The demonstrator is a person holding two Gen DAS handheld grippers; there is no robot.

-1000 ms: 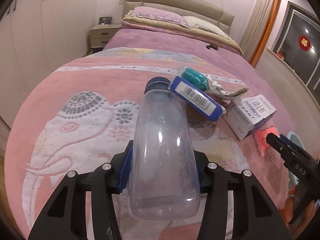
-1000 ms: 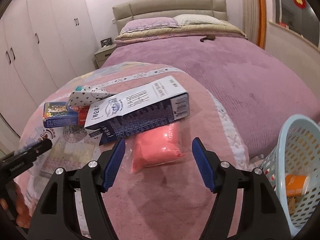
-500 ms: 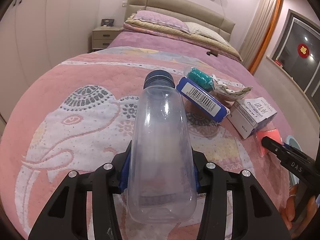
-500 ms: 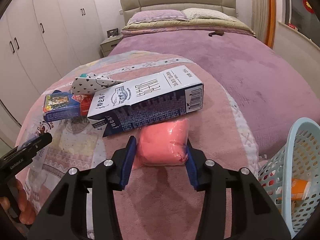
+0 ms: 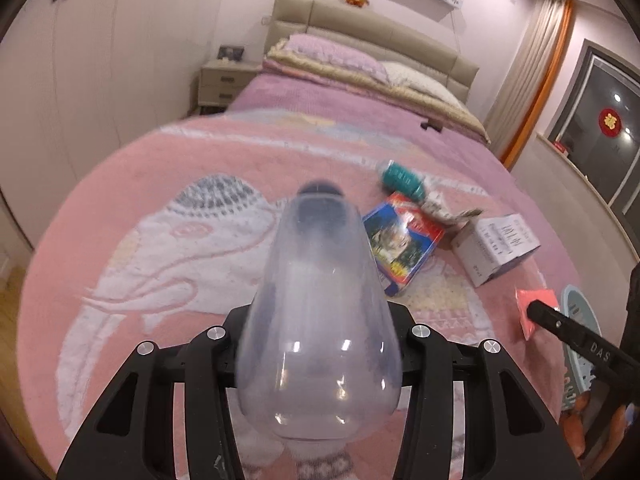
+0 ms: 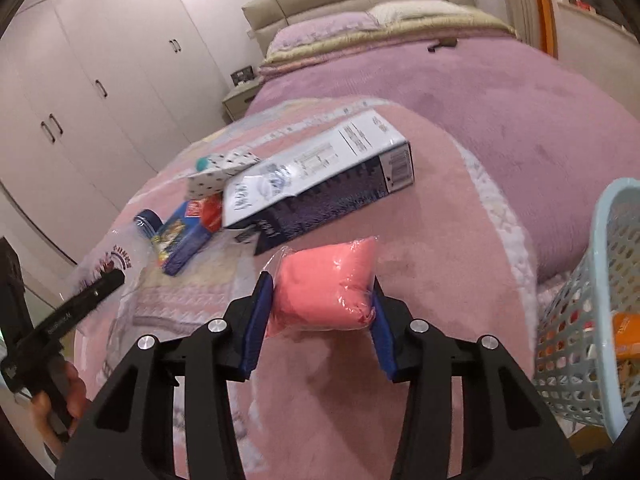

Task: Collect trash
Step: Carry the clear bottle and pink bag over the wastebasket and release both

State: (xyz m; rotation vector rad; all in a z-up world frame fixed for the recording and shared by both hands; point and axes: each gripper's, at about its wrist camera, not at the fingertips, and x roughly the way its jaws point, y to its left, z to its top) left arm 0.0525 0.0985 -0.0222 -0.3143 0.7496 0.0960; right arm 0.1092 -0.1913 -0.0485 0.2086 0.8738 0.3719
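My left gripper point(image 5: 320, 344) is shut on a clear plastic bottle point(image 5: 316, 320) with a dark cap and holds it above the pink elephant blanket point(image 5: 168, 248). My right gripper point(image 6: 320, 304) is shut on a pink plastic packet point(image 6: 326, 284) and holds it just above the blanket point(image 6: 440, 264). The packet point(image 5: 534, 308) and the right gripper also show at the right edge of the left wrist view. A light blue basket point(image 6: 600, 304) with trash in it stands at the right, beside the bed.
On the blanket lie a white and dark blue carton point(image 6: 320, 184), a blue card box point(image 6: 186, 236), a dotted wrapper point(image 6: 218, 172) and a teal item point(image 5: 400, 178). Wardrobes point(image 6: 100, 92) line the left wall. A nightstand point(image 5: 224, 84) stands by the headboard.
Both grippers have lifted with their loads. The bottle has risen off the blanket and tilted away. The right gripper closed on the pink packet and raised it, swinging towards the basket.
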